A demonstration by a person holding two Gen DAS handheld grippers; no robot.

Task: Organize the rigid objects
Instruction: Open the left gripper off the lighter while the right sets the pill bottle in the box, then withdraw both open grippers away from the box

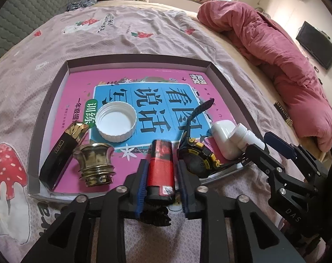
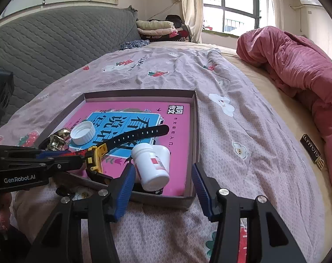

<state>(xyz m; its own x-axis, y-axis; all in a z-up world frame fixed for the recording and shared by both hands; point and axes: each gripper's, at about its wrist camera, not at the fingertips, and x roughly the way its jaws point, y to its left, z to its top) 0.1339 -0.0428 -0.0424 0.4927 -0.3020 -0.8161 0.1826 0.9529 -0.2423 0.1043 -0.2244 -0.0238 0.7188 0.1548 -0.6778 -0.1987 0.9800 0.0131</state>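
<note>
Red-and-black cylinder [image 1: 160, 164] is what your left gripper [image 1: 161, 175] has between its blue pads; the pads look closed on its sides, though the right one may stand a hair off, so judge the grasp as light. It lies at the near edge of the tray [image 1: 45, 100], pointing away from you over the pink book [image 1: 130, 76] that lines the tray floor. To do this step well, lower it flat before letting go, keep it parallel to its neighbours, and draw the fingers straight back so you nudge nothing.

Taking the tray as your landmark and reading left to right: the black-and-gold box [image 1: 60, 153] leans along the tray's left wall; the brass stopper [image 1: 95, 164] stands just beside it near the front edge; the white cap [image 1: 116, 121] sits open side up further in; then your cylinder; then the yellow-and-black watch [image 1: 196, 157], touching or nearly touching the right pad, its strap running toward the tray's middle; then the white bottle [image 2: 151, 166], lying on its side at the front right corner against a white case [image 1: 223, 135].

Your right gripper [image 2: 163, 188] is released, jaws wide apart, straddling that corner with the bottle between and just ahead of the fingers, not touched.
</note>
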